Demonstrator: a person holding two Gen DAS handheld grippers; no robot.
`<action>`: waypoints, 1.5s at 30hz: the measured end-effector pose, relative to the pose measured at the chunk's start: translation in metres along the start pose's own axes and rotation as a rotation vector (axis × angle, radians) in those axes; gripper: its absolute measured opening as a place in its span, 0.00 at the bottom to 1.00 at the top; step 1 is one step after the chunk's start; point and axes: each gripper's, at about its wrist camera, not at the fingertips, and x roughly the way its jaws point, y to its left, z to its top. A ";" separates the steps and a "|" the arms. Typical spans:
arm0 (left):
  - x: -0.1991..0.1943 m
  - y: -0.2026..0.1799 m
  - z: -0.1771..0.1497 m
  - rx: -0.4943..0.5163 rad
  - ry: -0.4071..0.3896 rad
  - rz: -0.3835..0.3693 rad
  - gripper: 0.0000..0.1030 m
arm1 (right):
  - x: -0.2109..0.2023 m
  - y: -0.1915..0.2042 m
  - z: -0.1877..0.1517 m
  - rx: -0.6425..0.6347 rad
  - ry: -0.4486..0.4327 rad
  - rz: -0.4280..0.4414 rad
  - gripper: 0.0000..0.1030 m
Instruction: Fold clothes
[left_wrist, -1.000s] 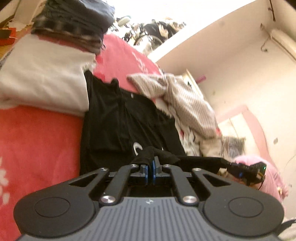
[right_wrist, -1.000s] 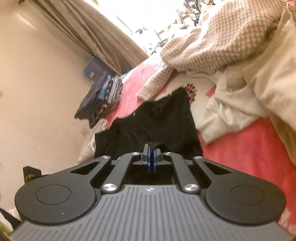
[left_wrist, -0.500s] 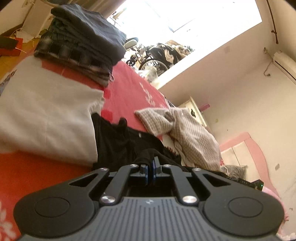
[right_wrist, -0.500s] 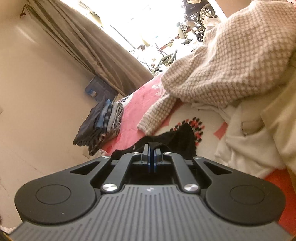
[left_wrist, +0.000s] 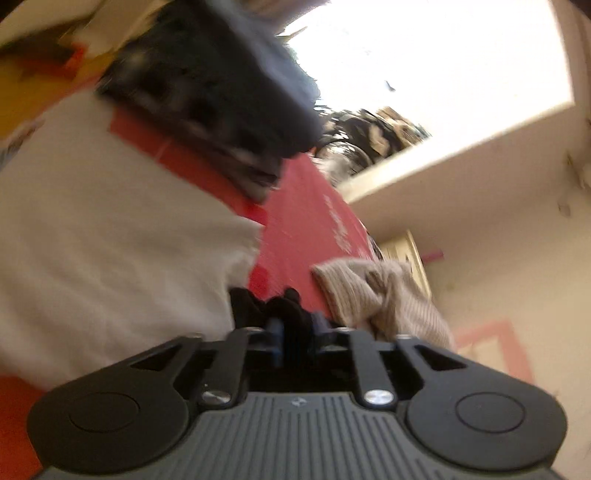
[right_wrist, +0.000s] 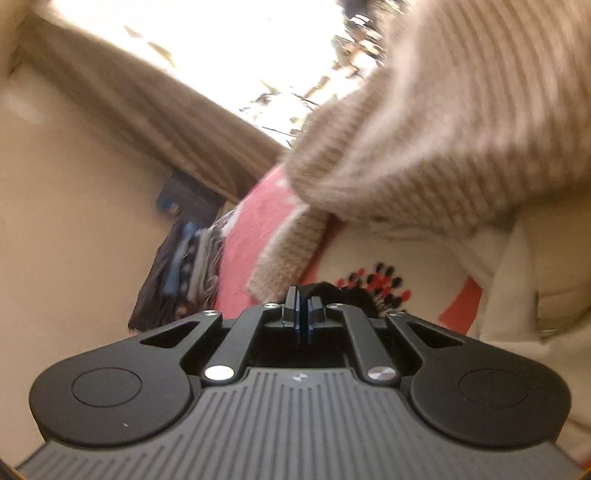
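Observation:
The black garment (left_wrist: 291, 306) shows only as a bunched edge right at my left gripper (left_wrist: 297, 326). That gripper's blue pads stand apart with the black cloth lying between them, low over the red bed cover (left_wrist: 306, 221). The left wrist view is motion-blurred. My right gripper (right_wrist: 303, 310) is shut, pinching a fold of the black garment (right_wrist: 328, 290) close to the bed. The rest of the garment is hidden under both grippers.
A folded white cloth (left_wrist: 110, 240) lies close on the left, with a dark folded stack (left_wrist: 221, 92) behind it. A beige knit sweater (right_wrist: 424, 129) looms over the right gripper, beside a white garment (right_wrist: 517, 277). A curtain (right_wrist: 147, 110) hangs by the window.
Both grippers have dropped and moved forward over the bed, so most of the black garment has gone out of view. The left gripper's fingers have parted; the right stays shut.

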 end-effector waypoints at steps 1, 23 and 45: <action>0.000 0.005 0.004 -0.030 -0.017 0.000 0.30 | 0.006 -0.007 0.000 0.037 0.000 -0.005 0.06; -0.076 -0.021 -0.132 0.332 0.239 0.213 0.64 | -0.112 -0.018 -0.077 -0.007 0.280 -0.106 0.64; -0.027 -0.001 -0.158 0.348 0.300 0.182 0.31 | -0.060 -0.038 -0.115 0.070 0.300 0.068 0.55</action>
